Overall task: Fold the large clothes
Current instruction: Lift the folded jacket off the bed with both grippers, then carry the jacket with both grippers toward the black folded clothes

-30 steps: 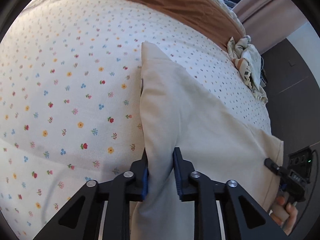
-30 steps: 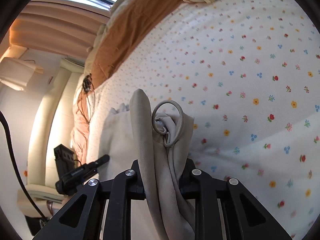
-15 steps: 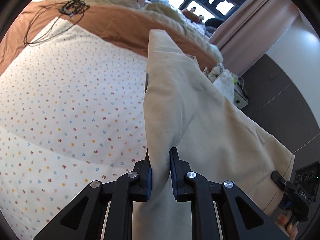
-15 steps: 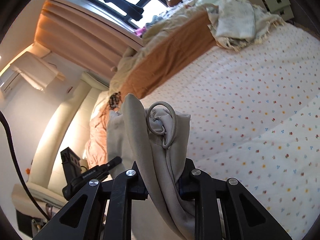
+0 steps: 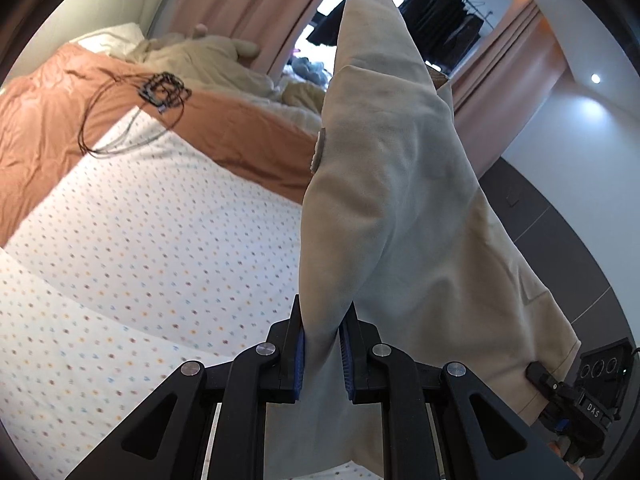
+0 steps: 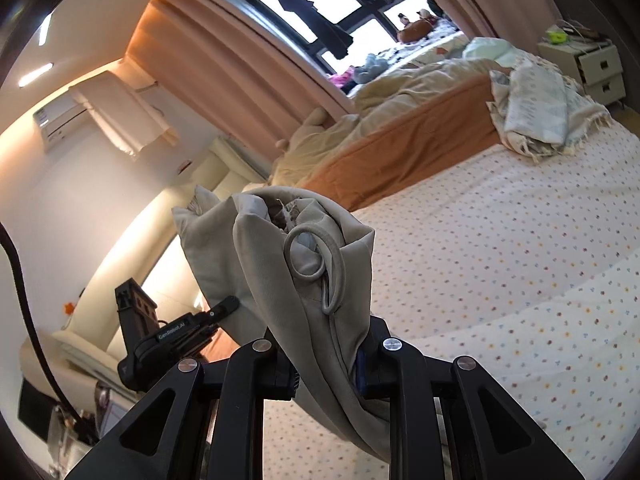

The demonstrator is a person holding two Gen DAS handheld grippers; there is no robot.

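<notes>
Cloth first: the beige garment (image 5: pixel 400 208) hangs clear above the bed (image 5: pixel 152 240), pinched at two spots. Left gripper (image 5: pixel 322 354) has its jaws clamped narrow on one edge, fabric rising beyond them. Right gripper (image 6: pixel 326 364) has its jaws nipped on a bunched end, a drawstring loop (image 6: pixel 316 256) just past them.

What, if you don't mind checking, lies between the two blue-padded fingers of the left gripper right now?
A bunched fold of the beige garment fills the gap of the left gripper, pinched by both blue pads; nothing else is there. The left wrist view shows it.
</notes>
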